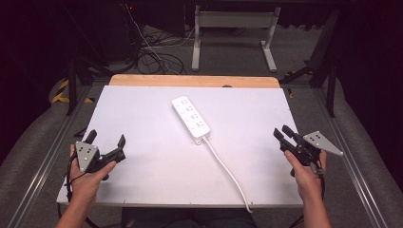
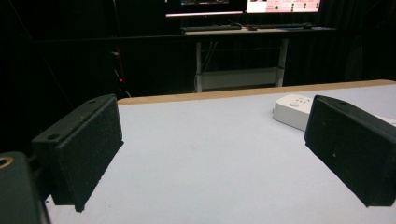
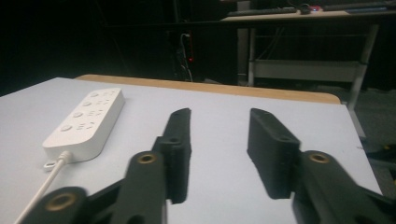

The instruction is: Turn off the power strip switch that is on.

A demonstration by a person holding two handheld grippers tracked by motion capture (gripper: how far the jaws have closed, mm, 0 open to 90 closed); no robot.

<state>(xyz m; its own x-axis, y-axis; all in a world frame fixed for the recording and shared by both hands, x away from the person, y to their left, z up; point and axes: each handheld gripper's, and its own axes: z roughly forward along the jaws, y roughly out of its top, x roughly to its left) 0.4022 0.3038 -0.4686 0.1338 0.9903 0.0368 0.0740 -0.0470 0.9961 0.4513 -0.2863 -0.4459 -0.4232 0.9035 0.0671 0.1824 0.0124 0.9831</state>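
Observation:
A white power strip (image 1: 190, 118) lies near the middle of the white table top (image 1: 157, 166), its white cable (image 1: 227, 168) running to the front edge. My left gripper (image 1: 105, 139) hovers over the table's front left corner, jaws wide open and empty. In the left gripper view the strip's end (image 2: 292, 110) peeks out beside the right jaw. My right gripper (image 1: 283, 132) is held at the right edge, open with a narrower gap and nothing in it. The right gripper view has the power strip (image 3: 86, 123) to the left of the gripper (image 3: 219, 126).
A wooden strip (image 1: 194, 80) borders the table's far edge. Beyond it stands a desk frame (image 1: 234, 33) with loose cables (image 1: 152, 54) on the floor. Metal rails (image 1: 43, 156) run along both sides of the table.

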